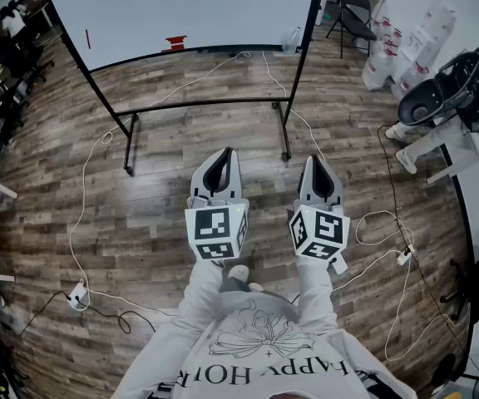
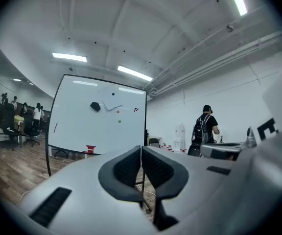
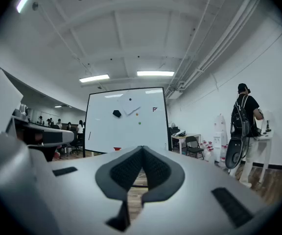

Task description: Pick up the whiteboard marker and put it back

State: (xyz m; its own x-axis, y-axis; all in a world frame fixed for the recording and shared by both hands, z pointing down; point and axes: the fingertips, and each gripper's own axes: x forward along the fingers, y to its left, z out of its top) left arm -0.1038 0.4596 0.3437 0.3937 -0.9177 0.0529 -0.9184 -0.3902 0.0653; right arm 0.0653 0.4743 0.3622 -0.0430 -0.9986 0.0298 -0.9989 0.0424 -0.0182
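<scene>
A whiteboard (image 1: 181, 7) on a black wheeled stand is ahead of me across the wood floor. A thin dark stick (image 2: 56, 127), perhaps the marker, hangs near the board's left edge (image 3: 89, 135). A small red object (image 1: 175, 42) rests on the board's tray. My left gripper (image 1: 224, 153) and right gripper (image 1: 315, 161) are held side by side in front of my body, pointing level at the board and well short of it. The left gripper (image 2: 141, 148) has its pads pressed together with nothing between them, and so does the right gripper (image 3: 142, 149).
A black eraser (image 2: 95, 106) and small magnets (image 3: 139, 123) sit on the board. A person with a backpack (image 1: 464, 81) stands at a desk on the right. White cables (image 1: 86, 223) trail over the floor. Chairs (image 1: 352, 15) and stacked bottles (image 1: 397, 52) stand far right.
</scene>
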